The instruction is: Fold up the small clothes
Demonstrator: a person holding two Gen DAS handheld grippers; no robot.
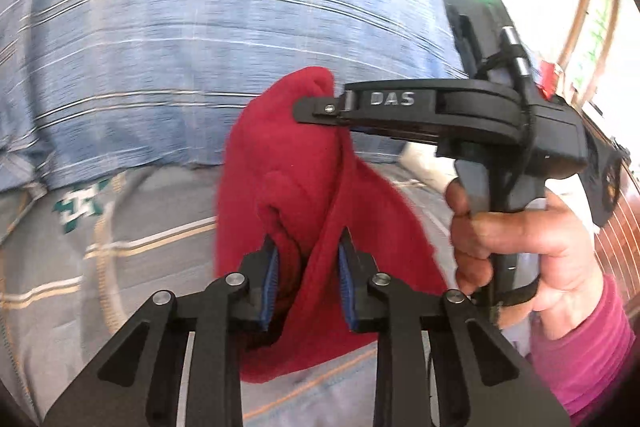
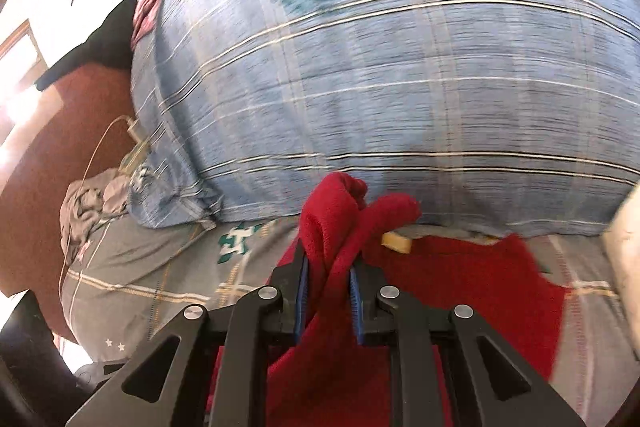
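The red garment (image 1: 304, 187) hangs bunched above the grey sheet (image 1: 60, 267), near the blue striped pillow (image 1: 160, 47); part of it trails onto the sheet at the right. No finished fold shows, so the folding looks barely begun. The left gripper (image 1: 308, 279) is narrowed onto one bunch of cloth, the right gripper (image 2: 328, 291) narrowed onto another, pads pressing fleece.

I see the garment (image 1: 304, 187) bunched between my left gripper (image 1: 308, 291) pads at 6 o'clock, my right gripper (image 1: 316, 109) entering from 3 o'clock onto its top edge, pillow (image 1: 168, 47) behind at 12 o'clock, bedsheet (image 1: 80, 267) beneath
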